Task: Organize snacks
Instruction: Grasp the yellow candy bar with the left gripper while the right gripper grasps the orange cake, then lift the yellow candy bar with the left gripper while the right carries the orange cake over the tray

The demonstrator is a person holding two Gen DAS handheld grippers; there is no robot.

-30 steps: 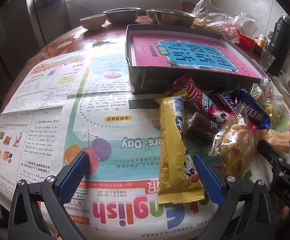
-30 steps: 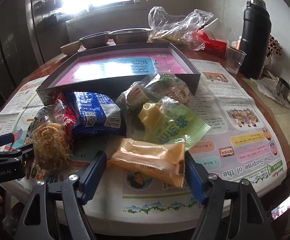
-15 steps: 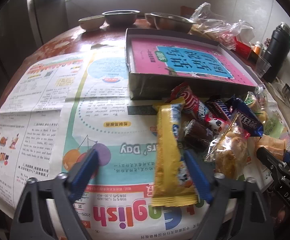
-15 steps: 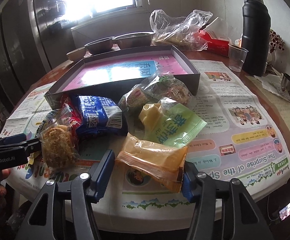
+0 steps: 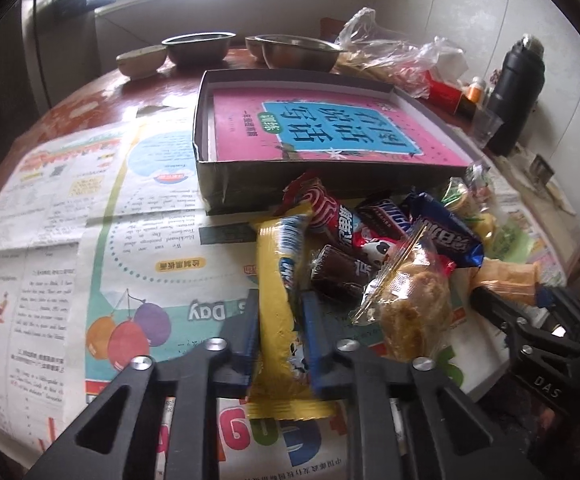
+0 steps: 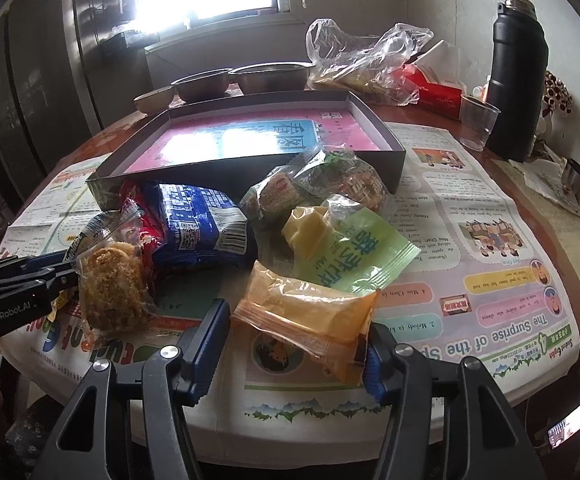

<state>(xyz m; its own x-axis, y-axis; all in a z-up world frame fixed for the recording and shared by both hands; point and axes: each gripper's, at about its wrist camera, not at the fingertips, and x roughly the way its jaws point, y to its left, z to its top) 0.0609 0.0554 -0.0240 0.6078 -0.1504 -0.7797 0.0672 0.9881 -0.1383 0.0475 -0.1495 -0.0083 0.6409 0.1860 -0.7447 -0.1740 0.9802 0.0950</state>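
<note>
Two hand-held grippers at the near edge of a snack pile on a newspaper-covered worktop (image 5: 49, 208). The left hand-held gripper (image 5: 279, 326) is clamped on the lower part of a long yellow wafer pack (image 5: 279, 308), whose upper end lies against the red-and-white pack (image 5: 322, 208) and the chocolate roll (image 5: 340, 276). The right hand-held gripper (image 6: 290, 344) brackets an orange cake pack (image 6: 310, 312); its right pad presses the crimped corner, while contact on the left pad cannot be confirmed, so the hold appears partial. Behind the pile stands the shallow dark box (image 5: 209, 188), lined with a pink book cover and holding no snacks, the probable destination.

Risks, as judged from this arrangement:
- The yellow pack is held near one end, so the free length may droop or swing on lifting and drag neighbouring packs off the heap.
- The narrow clamp may crush the wafer inside.
- The orange wrapper is slick film, and a grip on its seam alone may slip or tear.
- The clear-wrapped fried cake (image 6: 109, 284) lies between the two tools and may be knocked towards the worktop edge.
- The grippers work close together and may collide when both rise towards the box.
</note>
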